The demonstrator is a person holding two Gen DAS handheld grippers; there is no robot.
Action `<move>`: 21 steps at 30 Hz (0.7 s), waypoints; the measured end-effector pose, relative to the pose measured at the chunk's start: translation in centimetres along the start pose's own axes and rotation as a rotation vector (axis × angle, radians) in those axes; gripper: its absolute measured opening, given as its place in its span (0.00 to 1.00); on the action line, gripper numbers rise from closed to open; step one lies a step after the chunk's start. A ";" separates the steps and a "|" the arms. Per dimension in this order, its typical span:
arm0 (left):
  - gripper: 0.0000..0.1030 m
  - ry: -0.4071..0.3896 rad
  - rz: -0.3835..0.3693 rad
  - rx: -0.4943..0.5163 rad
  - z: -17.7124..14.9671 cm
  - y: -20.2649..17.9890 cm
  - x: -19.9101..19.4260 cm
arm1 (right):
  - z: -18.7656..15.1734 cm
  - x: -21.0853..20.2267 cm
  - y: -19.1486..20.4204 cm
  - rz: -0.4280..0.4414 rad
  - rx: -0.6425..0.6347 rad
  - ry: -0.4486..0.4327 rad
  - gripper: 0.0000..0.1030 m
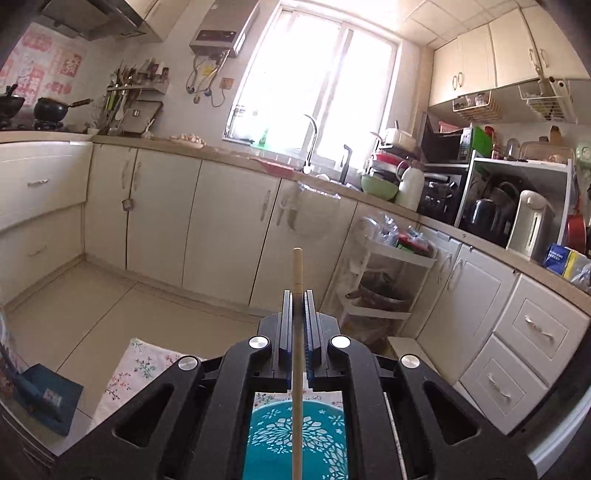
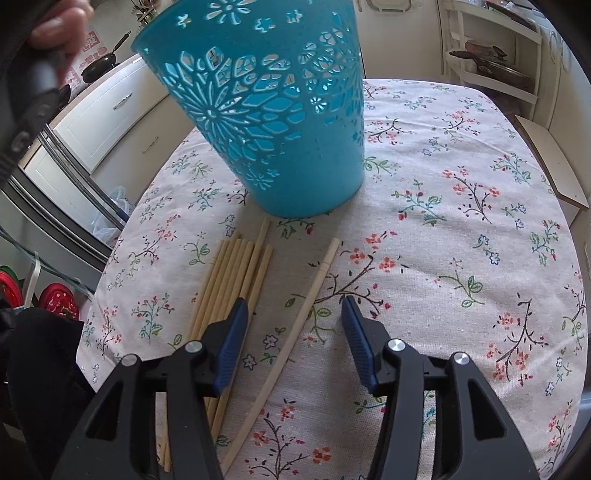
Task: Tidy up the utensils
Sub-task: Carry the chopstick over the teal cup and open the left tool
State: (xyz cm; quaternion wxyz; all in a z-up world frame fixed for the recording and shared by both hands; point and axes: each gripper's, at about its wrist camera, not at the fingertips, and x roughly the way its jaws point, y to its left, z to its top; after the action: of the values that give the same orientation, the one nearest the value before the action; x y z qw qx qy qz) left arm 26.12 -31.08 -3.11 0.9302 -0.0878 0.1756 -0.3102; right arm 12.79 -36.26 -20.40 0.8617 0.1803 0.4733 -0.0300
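My left gripper is shut on a wooden chopstick, held upright above the blue cut-out holder, which shows below between the gripper's arms. In the right wrist view the same blue holder stands on the floral tablecloth. A bundle of several wooden chopsticks lies in front of it, under my right gripper's left finger. A single chopstick lies apart, between the fingers. My right gripper is open and empty just above the cloth.
The table's edges fall away to the left and far right. A person's hand on the other gripper's handle shows at top left. Kitchen cabinets, a white shelf cart and a crowded counter surround the table.
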 end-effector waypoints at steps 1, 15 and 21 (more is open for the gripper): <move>0.05 0.006 0.006 -0.001 -0.5 0.2 0.4 | 0.0 0.0 0.0 0.002 0.000 0.000 0.50; 0.64 0.154 0.066 0.060 -3.3 4.8 -3.9 | -0.4 -0.4 -0.6 -0.043 0.009 -0.024 0.50; 0.77 0.145 0.101 0.046 -4.3 9.4 -8.0 | -0.4 0.4 1.0 -0.161 -0.064 -0.035 0.49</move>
State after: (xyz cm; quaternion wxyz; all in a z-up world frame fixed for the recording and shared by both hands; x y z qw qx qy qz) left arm 23.64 -18.97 -7.45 0.9314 -0.0348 0.2394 -0.2721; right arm 12.91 -35.19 -20.64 0.8700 0.1133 0.4719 -0.0870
